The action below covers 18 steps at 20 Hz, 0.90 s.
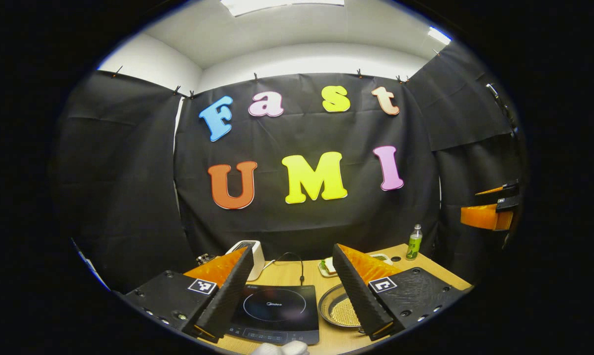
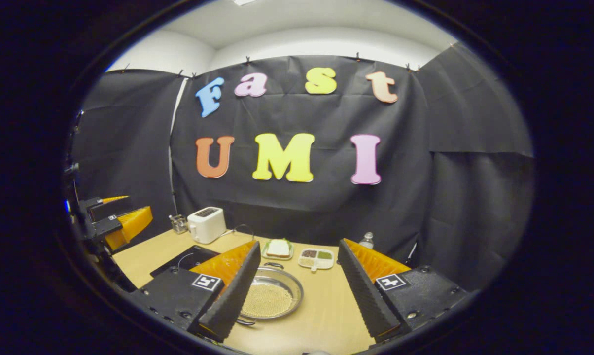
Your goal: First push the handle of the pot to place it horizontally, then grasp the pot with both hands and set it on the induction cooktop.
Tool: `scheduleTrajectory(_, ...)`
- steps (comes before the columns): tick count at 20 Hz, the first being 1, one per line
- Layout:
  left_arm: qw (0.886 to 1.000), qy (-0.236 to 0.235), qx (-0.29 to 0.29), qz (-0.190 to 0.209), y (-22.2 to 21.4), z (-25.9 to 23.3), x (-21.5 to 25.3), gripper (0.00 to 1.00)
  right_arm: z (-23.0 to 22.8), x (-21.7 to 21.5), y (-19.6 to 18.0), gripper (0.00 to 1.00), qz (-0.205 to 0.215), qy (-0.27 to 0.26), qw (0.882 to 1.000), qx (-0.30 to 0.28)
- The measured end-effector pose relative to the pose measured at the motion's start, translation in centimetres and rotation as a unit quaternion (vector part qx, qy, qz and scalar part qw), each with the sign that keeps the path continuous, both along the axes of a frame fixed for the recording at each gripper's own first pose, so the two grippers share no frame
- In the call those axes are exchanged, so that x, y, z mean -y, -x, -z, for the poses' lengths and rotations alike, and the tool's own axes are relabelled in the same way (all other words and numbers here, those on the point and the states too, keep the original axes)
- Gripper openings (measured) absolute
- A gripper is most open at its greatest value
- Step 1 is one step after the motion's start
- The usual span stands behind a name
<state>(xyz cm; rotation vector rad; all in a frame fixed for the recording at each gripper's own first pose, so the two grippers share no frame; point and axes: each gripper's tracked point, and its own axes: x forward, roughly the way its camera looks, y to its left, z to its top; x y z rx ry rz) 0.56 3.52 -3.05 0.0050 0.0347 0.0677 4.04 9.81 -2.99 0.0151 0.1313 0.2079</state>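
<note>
The pot (image 2: 272, 296) is a shallow round metal pan on the wooden table, with one small dark handle at its far rim and one at its near rim. In the right gripper view it lies low between my fingers, partly behind the left finger, and my right gripper (image 2: 299, 244) hangs open above it without touching. The black induction cooktop (image 1: 276, 313) lies flat below my open left gripper (image 1: 293, 256), with the pot (image 1: 337, 308) just to its right, half hidden by the right finger. The cooktop (image 2: 183, 259) sits left of the pot.
A white toaster (image 2: 206, 224) and a glass (image 2: 179, 223) stand at the back left. Behind the pot are a sandwich plate (image 2: 278, 249), a divided dish (image 2: 316, 258) and a bottle (image 2: 366, 240). A gloved hand (image 1: 282, 348) shows at the near table edge.
</note>
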Motion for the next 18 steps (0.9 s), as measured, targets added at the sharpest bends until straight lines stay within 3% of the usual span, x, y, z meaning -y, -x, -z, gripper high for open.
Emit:
scheduleTrajectory(4,1.000,0.006,-0.005,-0.019,0.8,1.0,-2.1,0.96,3.3,-6.3,-0.9,0.78,-0.071,0.022,0.996,-0.048)
scheduleTrajectory(8,0.999,0.008,-0.010,-0.048,1.8,1.9,-4.3,0.96,8.1,-11.9,-1.0,0.46,-0.147,0.027,0.981,-0.126)
scheduleTrajectory(9,0.998,0.010,-0.007,-0.054,2.0,1.7,-4.7,0.96,9.4,-12.9,-1.4,0.31,-0.157,0.026,0.976,-0.146)
scheduleTrajectory(10,0.998,0.010,-0.004,-0.057,2.1,1.8,-5.0,0.96,10.7,-13.7,-1.4,0.26,-0.164,0.029,0.972,-0.168)
scheduleTrajectory(11,0.998,0.007,-0.003,-0.061,2.3,1.9,-5.3,0.96,12.1,-14.4,-1.3,0.14,-0.170,0.029,0.967,-0.188)
scheduleTrajectory(14,0.997,0.005,-0.005,-0.073,3.1,2.4,-6.4,0.96,15.9,-16.4,-1.1,0.02,-0.185,0.031,0.951,-0.244)
scheduleTrajectory(18,0.997,0.001,-0.005,-0.080,3.9,2.9,-6.7,0.96,21.5,-18.3,-0.1,0.04,-0.196,0.059,0.931,-0.303)
